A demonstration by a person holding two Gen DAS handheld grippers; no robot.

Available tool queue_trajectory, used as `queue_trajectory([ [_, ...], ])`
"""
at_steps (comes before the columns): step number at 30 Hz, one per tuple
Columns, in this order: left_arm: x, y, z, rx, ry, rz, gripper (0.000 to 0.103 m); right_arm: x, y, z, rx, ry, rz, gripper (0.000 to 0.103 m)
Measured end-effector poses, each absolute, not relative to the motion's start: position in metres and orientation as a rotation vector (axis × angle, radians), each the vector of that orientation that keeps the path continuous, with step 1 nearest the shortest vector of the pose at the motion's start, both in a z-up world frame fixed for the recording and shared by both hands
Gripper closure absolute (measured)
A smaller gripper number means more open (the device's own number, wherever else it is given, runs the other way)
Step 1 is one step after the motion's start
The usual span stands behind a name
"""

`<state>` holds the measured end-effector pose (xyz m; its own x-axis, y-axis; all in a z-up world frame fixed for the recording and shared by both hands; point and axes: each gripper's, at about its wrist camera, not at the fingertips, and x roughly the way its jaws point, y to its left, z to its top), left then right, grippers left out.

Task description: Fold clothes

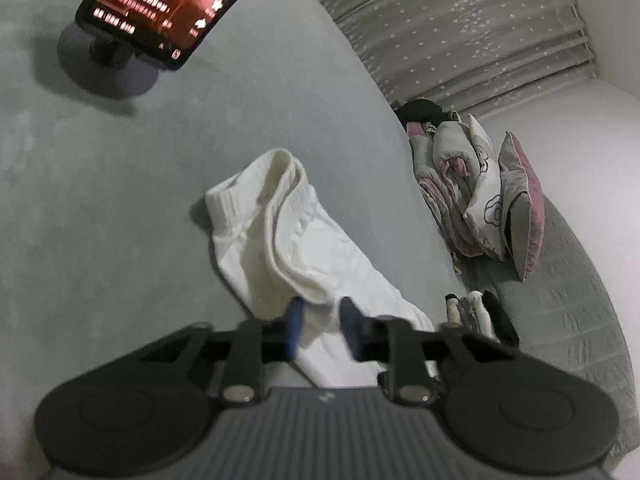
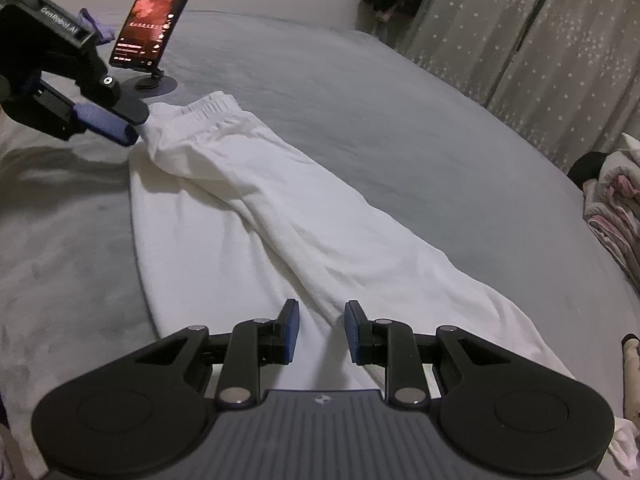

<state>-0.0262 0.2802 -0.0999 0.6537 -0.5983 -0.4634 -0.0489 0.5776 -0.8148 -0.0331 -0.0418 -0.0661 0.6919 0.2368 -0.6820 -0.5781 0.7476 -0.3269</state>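
Observation:
White trousers point(image 2: 256, 216) lie stretched out on the grey bed point(image 2: 360, 100), waistband point(image 2: 208, 110) at the far end and legs running toward the camera. My right gripper point(image 2: 322, 332) hovers open just above the near part of the legs, nothing between its fingers. My left gripper point(image 2: 128, 130) reaches in from the top left, its blue fingertip at the waistband corner, where the cloth is bunched up. In the left wrist view the left gripper point(image 1: 322, 320) stands partly open, with a folded edge of the trousers point(image 1: 288, 240) rising into the gap.
A lit phone on a round stand point(image 2: 154, 36) sits on the bed beyond the waistband. A pile of pillows and bedding point(image 1: 480, 192) lies at the bed's far side by the starred curtains point(image 2: 520, 48). Small dark and pale clothes point(image 1: 476, 312) lie near the bed edge.

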Motion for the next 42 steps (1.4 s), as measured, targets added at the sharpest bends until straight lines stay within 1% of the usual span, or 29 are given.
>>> queue_trajectory([
  [2,-0.029,0.283,-0.098,-0.917,0.792,-0.354,0.091,-0.031,-0.042,-0.066,-0.56,0.662,0.479,0.083],
  [3,-0.03,0.285,-0.097,-0.916,0.779,-0.349,0.092,-0.031,-0.042,-0.067,-0.561,0.666,0.475,0.091],
  [4,-0.031,0.287,-0.095,-0.916,0.764,-0.345,0.093,-0.03,-0.042,-0.067,-0.56,0.67,0.472,0.095],
  [7,-0.034,0.292,-0.091,-0.922,0.722,-0.334,0.094,-0.03,-0.043,-0.064,-0.55,0.659,0.464,0.101],
  [18,-0.026,0.302,-0.073,-0.9,0.602,-0.311,0.094,-0.045,-0.045,-0.037,-0.502,0.55,0.469,0.101],
  [22,-0.027,0.308,-0.074,-0.88,0.612,-0.298,0.094,-0.054,-0.044,-0.031,-0.509,0.526,0.499,0.101],
  [32,-0.029,0.324,-0.083,-0.819,0.654,-0.268,0.094,-0.08,-0.032,-0.039,-0.566,0.53,0.62,0.101],
  [35,-0.026,0.321,-0.087,-0.782,0.693,-0.226,0.094,-0.081,-0.028,-0.046,-0.605,0.541,0.62,0.101],
  [39,-0.024,0.311,-0.091,-0.665,0.772,-0.162,0.094,-0.072,-0.033,-0.053,-0.611,0.59,0.576,0.101],
  [41,-0.023,0.305,-0.089,-0.636,0.783,-0.158,0.092,-0.063,-0.041,-0.052,-0.578,0.622,0.542,0.095],
  [42,-0.024,0.304,-0.086,-0.624,0.78,-0.153,0.091,-0.058,-0.045,-0.051,-0.558,0.636,0.522,0.09],
])
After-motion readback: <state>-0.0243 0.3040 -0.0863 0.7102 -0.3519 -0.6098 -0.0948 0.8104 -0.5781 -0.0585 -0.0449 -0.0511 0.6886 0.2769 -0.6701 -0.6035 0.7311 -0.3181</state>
